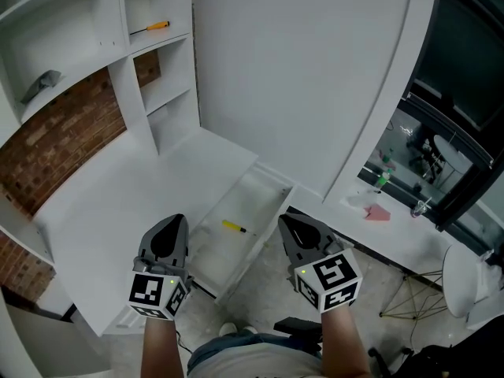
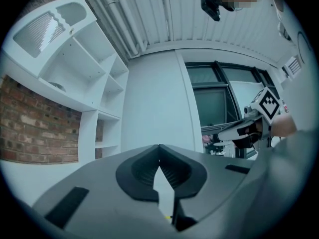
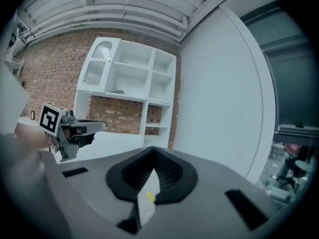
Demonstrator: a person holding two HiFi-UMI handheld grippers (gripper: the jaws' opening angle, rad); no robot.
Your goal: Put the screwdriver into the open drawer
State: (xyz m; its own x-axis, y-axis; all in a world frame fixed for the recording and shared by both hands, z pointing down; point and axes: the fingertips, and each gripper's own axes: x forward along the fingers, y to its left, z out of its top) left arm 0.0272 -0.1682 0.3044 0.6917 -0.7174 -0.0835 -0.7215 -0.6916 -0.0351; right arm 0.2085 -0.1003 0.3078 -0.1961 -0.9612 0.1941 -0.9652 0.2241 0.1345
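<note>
A small yellow screwdriver lies inside the open white drawer at the desk's front edge. A second screwdriver with an orange handle rests on an upper shelf. My left gripper hangs over the desk edge just left of the drawer, jaws shut and empty. My right gripper hangs just right of the drawer, also shut with nothing in it. In the left gripper view the left gripper has its jaws together, and the right gripper view shows the right gripper the same. A yellow speck shows through the gap below the jaws.
White shelving stands against a brick wall at the back left, with a grey object on one shelf. A tall white panel rises behind the drawer. A ledge at right carries a pink item and a green bottle.
</note>
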